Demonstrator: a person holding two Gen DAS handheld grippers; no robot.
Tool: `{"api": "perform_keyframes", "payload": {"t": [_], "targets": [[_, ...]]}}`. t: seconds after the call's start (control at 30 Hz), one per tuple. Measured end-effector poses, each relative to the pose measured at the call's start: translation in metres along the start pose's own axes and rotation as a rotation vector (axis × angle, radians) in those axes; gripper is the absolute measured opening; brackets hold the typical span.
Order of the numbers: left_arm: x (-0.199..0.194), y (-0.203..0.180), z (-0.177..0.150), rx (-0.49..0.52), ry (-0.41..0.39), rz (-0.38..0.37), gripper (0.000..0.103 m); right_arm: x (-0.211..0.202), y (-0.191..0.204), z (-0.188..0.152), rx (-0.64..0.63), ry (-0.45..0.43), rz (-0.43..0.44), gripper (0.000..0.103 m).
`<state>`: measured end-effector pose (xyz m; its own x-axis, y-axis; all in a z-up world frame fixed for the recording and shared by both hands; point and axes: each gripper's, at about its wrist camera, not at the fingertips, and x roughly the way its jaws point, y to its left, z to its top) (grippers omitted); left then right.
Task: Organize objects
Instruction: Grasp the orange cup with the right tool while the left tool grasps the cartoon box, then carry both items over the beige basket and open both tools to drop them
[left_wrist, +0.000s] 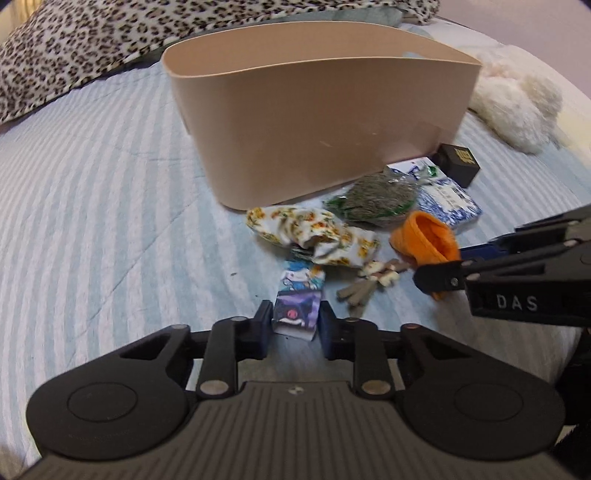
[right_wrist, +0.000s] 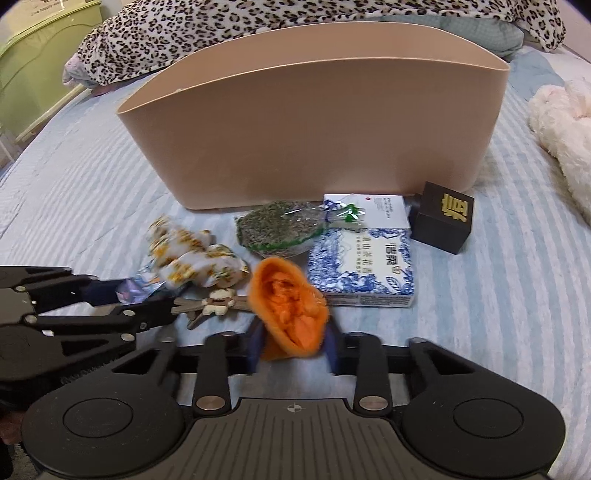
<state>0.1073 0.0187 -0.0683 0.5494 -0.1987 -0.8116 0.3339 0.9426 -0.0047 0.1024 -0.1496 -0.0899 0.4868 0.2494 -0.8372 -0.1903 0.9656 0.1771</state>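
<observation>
Left wrist view: the left gripper (left_wrist: 295, 314) pinches a small purple cartoon-printed packet (left_wrist: 296, 311) on the striped blue bedspread (left_wrist: 110, 206) before the beige plastic bin (left_wrist: 314, 122), while the right gripper (right_wrist: 293, 341), lettered "DAS", clamps an orange knitted pouch (right_wrist: 291, 314).

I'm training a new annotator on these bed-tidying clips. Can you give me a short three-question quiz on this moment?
1. True or false: the right gripper is closed on the orange fabric piece.
2. What does the left gripper hold? A) black box B) purple cartoon packet C) floral cloth
3. Fill in: the blue-and-white carton lies in front of the beige ____.

Key: 1 true; 2 B, the purple cartoon packet; 3 bin.
</observation>
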Motion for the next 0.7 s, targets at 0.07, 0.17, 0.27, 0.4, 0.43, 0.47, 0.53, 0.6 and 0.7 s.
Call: {"api": "perform_keyframes", "payload": {"t": [0.07,0.17,0.27,0.4,0.43,0.47,0.53,0.6,0.7], "targets": [[-0.004,-0.002,0.000,0.000,0.001,-0.003,0.024,0.001,0.001,0.000,0.000,0.005,0.008,0.014],[-0.011,-0.001,-0.002,-0.015,0.003,-0.002,0.024,-0.003,0.002,-0.004,0.001,0.006,0.003,0.011],[-0.019,-0.001,-0.003,-0.023,0.001,0.017,0.024,-0.011,-0.002,-0.006,0.022,0.000,0.000,0.011],[-0.040,0.000,-0.002,-0.036,-0.029,0.025,0.024,-0.031,-0.010,-0.008,0.030,-0.038,-0.004,0.011],[-0.046,0.000,-0.001,-0.038,-0.039,0.029,0.024,-0.037,-0.013,-0.009,0.031,-0.050,-0.005,0.011],[-0.052,0.000,0.000,-0.040,-0.050,0.034,0.024,-0.042,-0.014,-0.008,0.033,-0.062,-0.004,0.011],[-0.063,0.000,0.002,-0.043,-0.075,0.044,0.024,-0.053,-0.019,-0.006,0.039,-0.094,0.000,0.011],[-0.074,0.002,0.008,-0.051,-0.100,0.054,0.024,-0.062,-0.020,0.000,0.042,-0.127,-0.002,0.011],[-0.089,0.007,0.021,-0.072,-0.145,0.070,0.024,-0.078,-0.024,0.007,0.040,-0.173,-0.003,0.011]]}}
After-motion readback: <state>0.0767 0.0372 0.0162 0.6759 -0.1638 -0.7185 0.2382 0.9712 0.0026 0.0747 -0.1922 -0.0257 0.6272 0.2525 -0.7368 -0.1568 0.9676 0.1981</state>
